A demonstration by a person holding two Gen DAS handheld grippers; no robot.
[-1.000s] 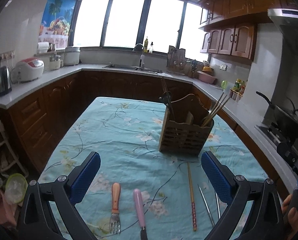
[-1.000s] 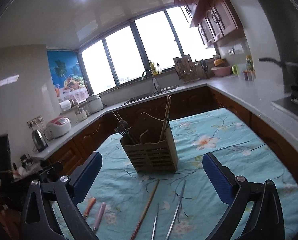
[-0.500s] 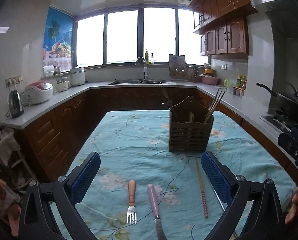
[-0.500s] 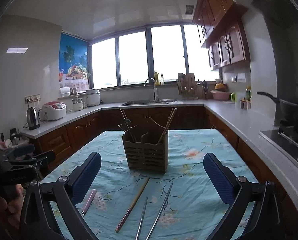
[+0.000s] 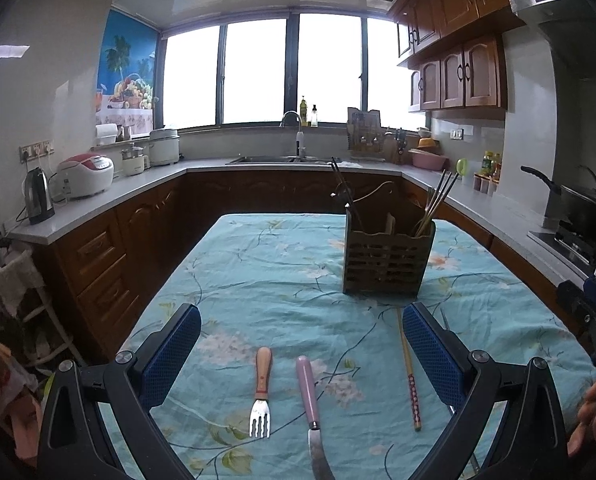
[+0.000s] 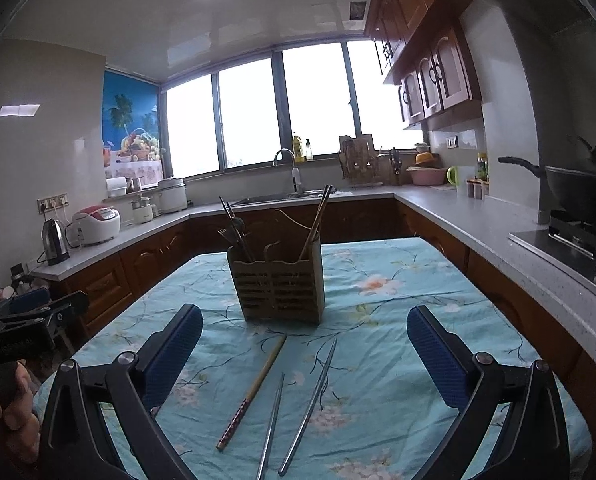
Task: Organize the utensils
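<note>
A slatted wooden utensil caddy [image 5: 386, 262] [image 6: 280, 280] stands mid-table with chopsticks and utensils in it. In front of it lie a wooden-handled fork [image 5: 262, 390], a pink-handled knife [image 5: 310, 404], a wooden chopstick with a patterned end [image 5: 409, 380] [image 6: 254, 390] and two metal chopsticks [image 6: 298, 400]. My left gripper [image 5: 301, 354] hovers open above the fork and knife, holding nothing. My right gripper [image 6: 303, 354] hangs open over the chopsticks, also empty. The left gripper [image 6: 34, 312] shows at the left edge of the right wrist view.
The table wears a teal floral cloth [image 5: 266, 272]. Brown cabinets and a grey counter [image 5: 110, 200] wrap around it, carrying a kettle [image 5: 38, 196], a rice cooker [image 5: 86, 174] and a sink [image 5: 282, 158]. A black wok [image 6: 581, 188] sits on the stove at right.
Both cameras have levelled out and drawn back slightly; the caddy now sits upright in view. The utensils on the cloth lie where they were, and both grippers stay open.
</note>
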